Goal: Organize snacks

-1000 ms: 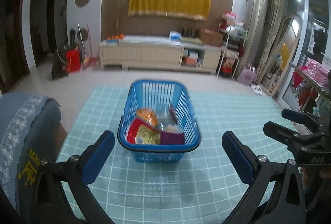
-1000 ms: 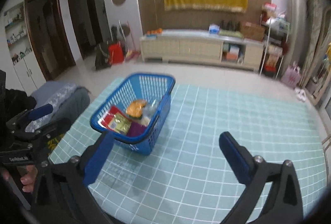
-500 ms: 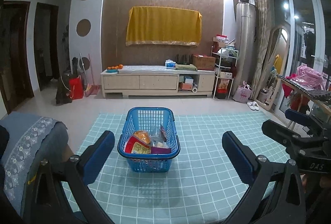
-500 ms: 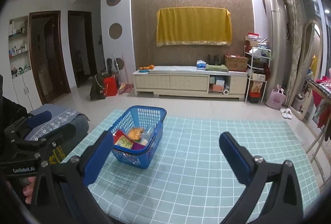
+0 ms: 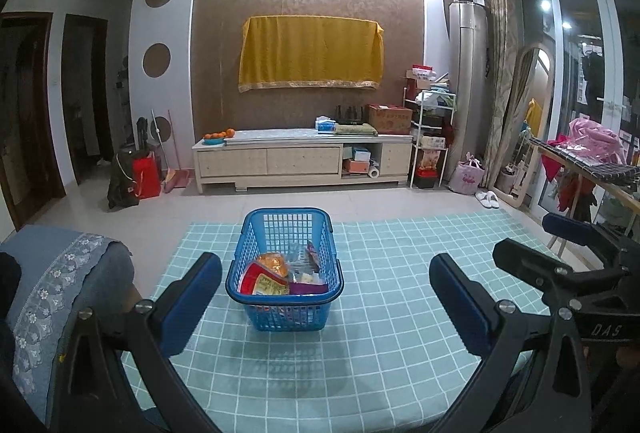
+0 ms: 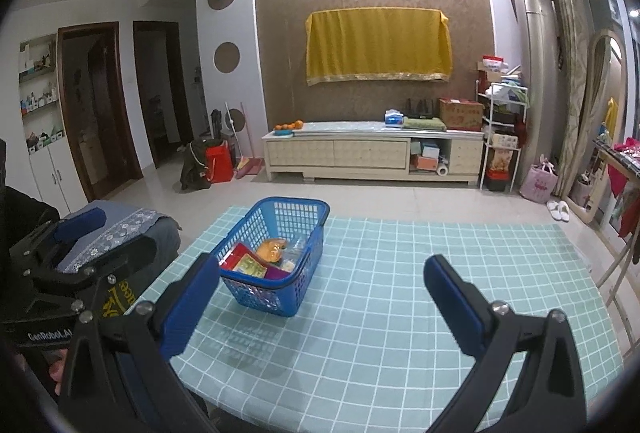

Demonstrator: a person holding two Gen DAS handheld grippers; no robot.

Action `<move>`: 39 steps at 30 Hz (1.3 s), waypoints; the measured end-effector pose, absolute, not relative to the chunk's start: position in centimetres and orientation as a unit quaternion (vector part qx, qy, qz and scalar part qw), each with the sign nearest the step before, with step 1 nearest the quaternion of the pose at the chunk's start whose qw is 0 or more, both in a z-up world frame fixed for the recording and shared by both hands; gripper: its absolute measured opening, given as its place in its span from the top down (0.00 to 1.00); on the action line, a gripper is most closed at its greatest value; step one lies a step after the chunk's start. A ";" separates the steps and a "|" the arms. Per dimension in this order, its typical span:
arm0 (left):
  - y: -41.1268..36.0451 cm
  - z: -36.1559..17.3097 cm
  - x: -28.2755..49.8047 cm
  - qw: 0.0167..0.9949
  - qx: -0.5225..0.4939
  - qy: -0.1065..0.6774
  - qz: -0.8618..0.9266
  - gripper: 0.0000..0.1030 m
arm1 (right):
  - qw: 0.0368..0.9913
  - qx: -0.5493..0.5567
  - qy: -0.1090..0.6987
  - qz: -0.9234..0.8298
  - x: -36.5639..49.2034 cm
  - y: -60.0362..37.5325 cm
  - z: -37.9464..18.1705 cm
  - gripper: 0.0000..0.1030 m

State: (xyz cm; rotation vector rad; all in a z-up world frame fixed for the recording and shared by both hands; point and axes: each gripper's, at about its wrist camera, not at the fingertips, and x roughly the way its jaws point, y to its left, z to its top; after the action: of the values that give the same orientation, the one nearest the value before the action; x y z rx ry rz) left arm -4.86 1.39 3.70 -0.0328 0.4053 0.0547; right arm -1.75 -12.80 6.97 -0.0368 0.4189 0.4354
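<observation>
A blue plastic basket [image 5: 256,251] [image 6: 308,265] stands on the teal checked tablecloth [image 5: 384,313] [image 6: 400,293]. Inside lie several snack packs: an orange bag [image 5: 274,263] [image 6: 273,248], a red and yellow packet [image 5: 260,280] [image 6: 244,263], a purple pack [image 5: 308,288] and clear wrappers. My left gripper [image 5: 326,297] is open, held back from the basket's near end with nothing between its fingers. My right gripper [image 6: 320,297] is open too, near the table's front edge, with the basket ahead to its left. Each gripper shows at the edge of the other's view.
A chair with a grey-blue lace-trimmed cover [image 5: 60,273] [image 6: 120,229] stands at the table's left. Behind the table are a tiled floor, a cream TV cabinet [image 5: 304,161], a shelf rack [image 5: 430,141] and a clothes rack [image 5: 588,161] on the right.
Both grippers have pulled back and tilted up from the basket, which now looks smaller and farther away. More of the room and ceiling shows. Both stayed open.
</observation>
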 end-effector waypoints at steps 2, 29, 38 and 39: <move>1.3 3.7 -5.0 0.979 -0.017 0.202 0.026 0.00 | 0.955 -0.019 0.207 0.213 -1.8 -13.0 7.0 0.00; 1.2 3.7 -5.5 0.978 -0.023 0.208 0.017 0.00 | 0.955 -0.019 0.211 0.210 -2.1 -13.1 6.5 0.00; 1.2 3.8 -5.4 0.978 -0.022 0.209 0.018 0.00 | 0.955 -0.022 0.211 0.208 -2.2 -13.0 6.6 0.00; 1.2 3.8 -5.4 0.978 -0.022 0.208 0.018 0.00 | 0.955 -0.023 0.211 0.209 -2.2 -13.0 6.6 0.00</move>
State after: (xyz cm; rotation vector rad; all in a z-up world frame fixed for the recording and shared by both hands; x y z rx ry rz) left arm -5.38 1.17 3.78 -0.0441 0.4190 0.0371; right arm -2.22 -13.00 6.62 -0.0466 0.4292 0.4246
